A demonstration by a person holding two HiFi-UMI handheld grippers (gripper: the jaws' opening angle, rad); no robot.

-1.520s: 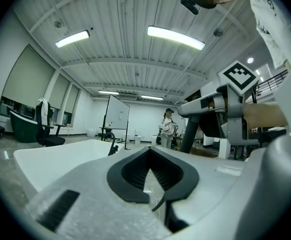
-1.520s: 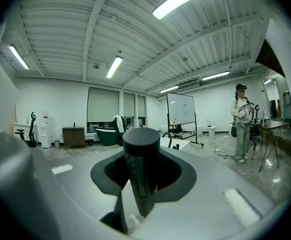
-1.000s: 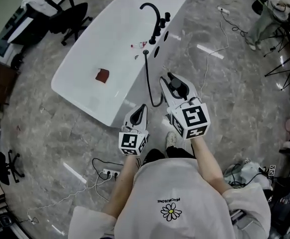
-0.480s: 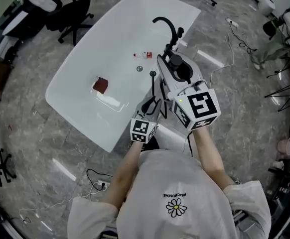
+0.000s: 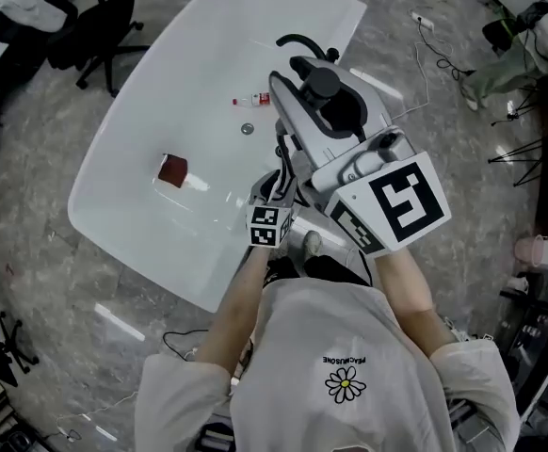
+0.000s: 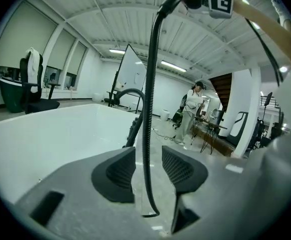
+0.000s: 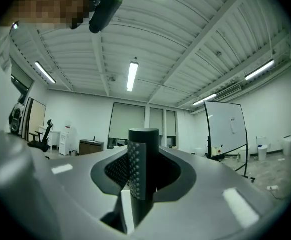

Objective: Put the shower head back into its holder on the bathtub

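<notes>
At the far left a black office chair (image 5: 100, 22) stands on the grey marbled floor (image 5: 57, 281). Right of it the white bathtub (image 5: 189, 64) runs diagonally from near left to far right. A small red-brown block (image 5: 172, 170) lies on the tub bottom. Farther right lie a small bottle with a red label (image 5: 252, 100) and the round drain (image 5: 247, 129).

My left tongs (image 6: 146, 159) sit low at the tub's near right rim, pointing along the tub. They have just been opening and now stand wide. The black shower hose (image 6: 146, 109) runs upright through the gap between them, and neither pad presses on it. In the left gripper view the hose loops just below the pads and climbs to the top of the picture, up to the other gripper's marker cube.

Beyond the hose, the curved black faucet (image 5: 298, 41) rises from the tub's far right rim. I cannot make out the holder from here.

My right tongs (image 7: 143, 159) are raised well above the left ones, over the tub's right rim and near the faucet. They are closed on the shower head (image 7: 144, 139). Its dark, round handle stands upright between the dimpled pads, gripped on both sides. The shower head is therefore up in the air in the right tongs, not on the tub.
</notes>
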